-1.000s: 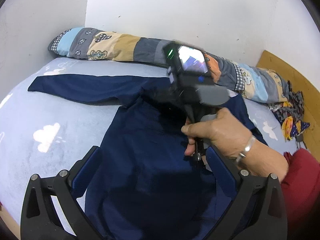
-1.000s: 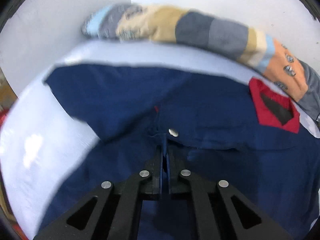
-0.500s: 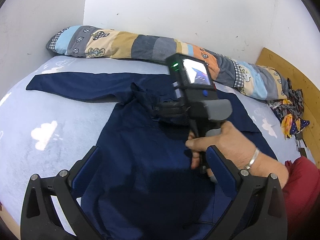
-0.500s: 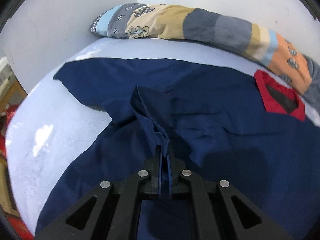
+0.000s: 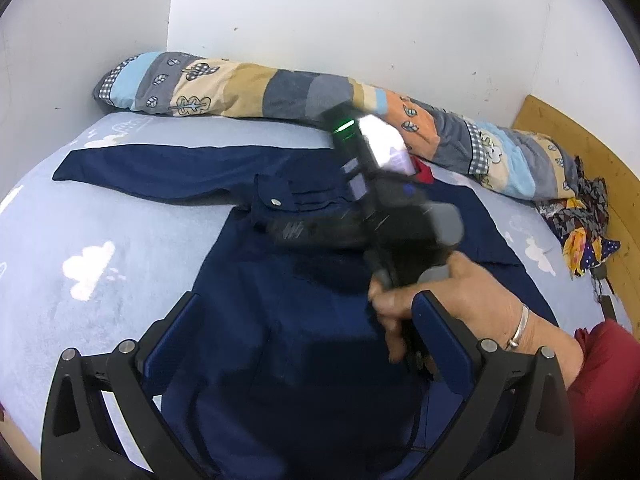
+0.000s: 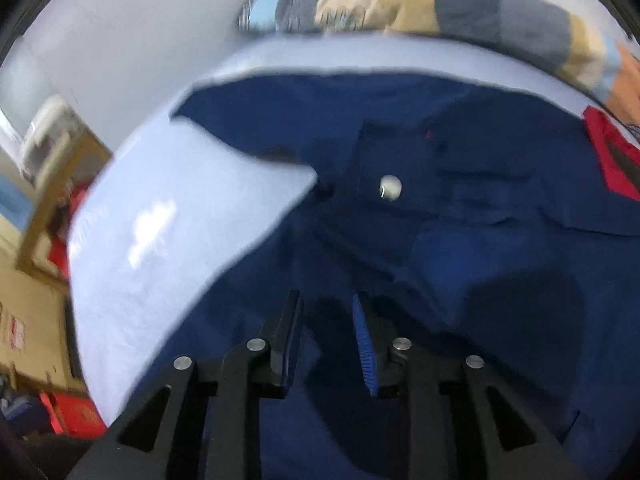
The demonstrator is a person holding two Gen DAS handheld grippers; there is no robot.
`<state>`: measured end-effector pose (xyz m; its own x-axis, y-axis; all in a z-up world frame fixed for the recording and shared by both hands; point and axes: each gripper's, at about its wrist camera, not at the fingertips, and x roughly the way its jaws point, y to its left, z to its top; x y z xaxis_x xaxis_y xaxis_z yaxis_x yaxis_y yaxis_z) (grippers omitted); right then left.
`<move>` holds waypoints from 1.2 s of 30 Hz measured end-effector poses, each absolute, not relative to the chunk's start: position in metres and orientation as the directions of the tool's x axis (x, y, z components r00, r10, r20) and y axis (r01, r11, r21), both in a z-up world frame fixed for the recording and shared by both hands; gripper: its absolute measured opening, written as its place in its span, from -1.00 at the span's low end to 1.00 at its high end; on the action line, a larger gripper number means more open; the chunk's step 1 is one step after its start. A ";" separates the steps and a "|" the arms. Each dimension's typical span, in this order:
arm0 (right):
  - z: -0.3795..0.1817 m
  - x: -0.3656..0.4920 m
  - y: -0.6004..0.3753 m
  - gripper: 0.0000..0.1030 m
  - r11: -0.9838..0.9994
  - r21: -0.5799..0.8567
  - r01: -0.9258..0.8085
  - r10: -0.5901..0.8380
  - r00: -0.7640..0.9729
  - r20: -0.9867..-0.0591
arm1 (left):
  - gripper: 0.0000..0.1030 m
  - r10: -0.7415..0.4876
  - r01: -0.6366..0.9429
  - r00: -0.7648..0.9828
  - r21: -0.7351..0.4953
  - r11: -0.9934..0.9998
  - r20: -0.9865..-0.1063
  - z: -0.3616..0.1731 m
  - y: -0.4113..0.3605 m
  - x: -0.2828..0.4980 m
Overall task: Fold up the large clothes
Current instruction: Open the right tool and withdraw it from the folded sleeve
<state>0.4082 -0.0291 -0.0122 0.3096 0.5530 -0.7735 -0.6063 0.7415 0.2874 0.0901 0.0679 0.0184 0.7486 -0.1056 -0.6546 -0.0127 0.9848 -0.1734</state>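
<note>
Pale bed sheet bears navy jacket; no writing legible.

navy jacket lies spread flat on the bed, one sleeve stretched sideways.

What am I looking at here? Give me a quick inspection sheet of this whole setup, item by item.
Surface: bed with a pale blue cloud-print sheet.
Job's things: navy jacket spread flat, one sleeve stretched out sideways; a flap with a silver snap lies on the chest.
Clutter: long patchwork bolster along the wall; heap of patterned cloth at the bed's edge.
Grippers: left gripper open above the jacket; right gripper open, holding nothing, blurred.
Cables: nothing seen.
Surroundings: white walls; wooden board at the far corner; person's hand with a bracelet, red sleeve.
</note>
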 end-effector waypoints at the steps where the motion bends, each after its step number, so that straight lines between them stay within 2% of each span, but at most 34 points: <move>1: -0.005 0.413 -0.037 -0.34 0.751 0.309 -0.584 0.574 0.344 -0.743 | 1.00 -0.104 -0.017 0.750 -0.176 0.984 -0.653 0.018 0.069 0.090; 2: 0.000 0.419 -0.043 -0.16 0.775 0.307 -0.553 0.566 0.391 -0.726 | 1.00 -0.101 -0.021 0.749 -0.176 0.984 -0.655 0.018 0.069 0.090; 3: 0.001 0.423 -0.045 -0.10 0.793 0.293 -0.534 0.547 0.413 -0.729 | 1.00 -0.102 -0.021 0.746 -0.176 0.984 -0.658 0.017 0.069 0.091; 7: -0.010 0.440 -0.023 -0.13 0.837 0.199 -0.510 0.453 0.441 -0.775 | 1.00 -0.096 -0.026 0.750 -0.173 0.985 -0.655 0.019 0.069 0.091; 9: -0.032 0.450 -0.006 -0.21 0.846 0.172 -0.504 0.401 0.391 -0.828 | 1.00 -0.088 -0.032 0.755 -0.170 0.985 -0.650 0.020 0.072 0.090; 13: -0.049 0.448 0.005 -0.15 0.855 0.122 -0.504 0.348 0.383 -0.856 | 1.00 -0.061 -0.066 0.745 -0.164 0.984 -0.664 0.016 0.079 0.094; 14: -0.042 0.448 0.001 -0.15 0.854 0.155 -0.497 0.367 0.363 -0.856 | 1.00 -0.053 -0.077 0.743 -0.163 0.984 -0.667 0.015 0.080 0.095; 16: -0.024 0.440 -0.015 -0.18 0.836 0.235 -0.495 0.443 0.357 -0.822 | 1.00 -0.042 -0.095 0.745 -0.168 0.981 -0.666 0.016 0.086 0.095; 21: 0.026 0.392 -0.091 -0.11 0.878 0.217 -0.426 0.418 0.465 -0.780 | 1.00 -0.018 -0.123 0.762 -0.173 0.977 -0.647 0.021 0.092 0.091; 24: 0.043 0.358 -0.142 0.05 0.895 0.244 -0.373 0.417 0.510 -0.752 | 1.00 -0.007 -0.120 0.761 -0.152 0.981 -0.649 0.020 0.085 0.091; 26: 0.053 0.325 -0.180 0.11 0.927 0.225 -0.301 0.365 0.580 -0.728 | 1.00 -0.001 -0.112 0.762 -0.133 0.985 -0.648 0.018 0.079 0.092; 28: 0.056 0.298 -0.207 0.26 0.941 0.231 -0.249 0.338 0.627 -0.701 | 1.00 0.010 -0.099 0.756 -0.099 0.990 -0.654 0.015 0.069 0.094; 30: 0.053 0.276 -0.233 0.31 0.952 0.252 -0.171 0.299 0.687 -0.663 | 1.00 0.013 -0.089 0.747 -0.081 0.993 -0.665 0.011 0.061 0.097; 34: 0.048 0.276 -0.262 0.31 0.963 0.250 -0.104 0.249 0.701 -0.668 | 1.00 0.004 -0.079 0.736 -0.081 0.994 -0.677 0.007 0.049 0.099; 36: 0.050 0.281 -0.276 0.31 0.953 0.292 -0.086 0.267 0.694 -0.668 | 1.00 -0.003 -0.066 0.735 -0.076 0.995 -0.678 0.007 0.044 0.099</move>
<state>0.2813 -0.2760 0.0500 0.6943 0.2671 -0.6683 -0.0855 0.9526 0.2918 0.0995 0.0443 0.0067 0.7348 -0.0032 -0.6783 -0.0662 0.9949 -0.0763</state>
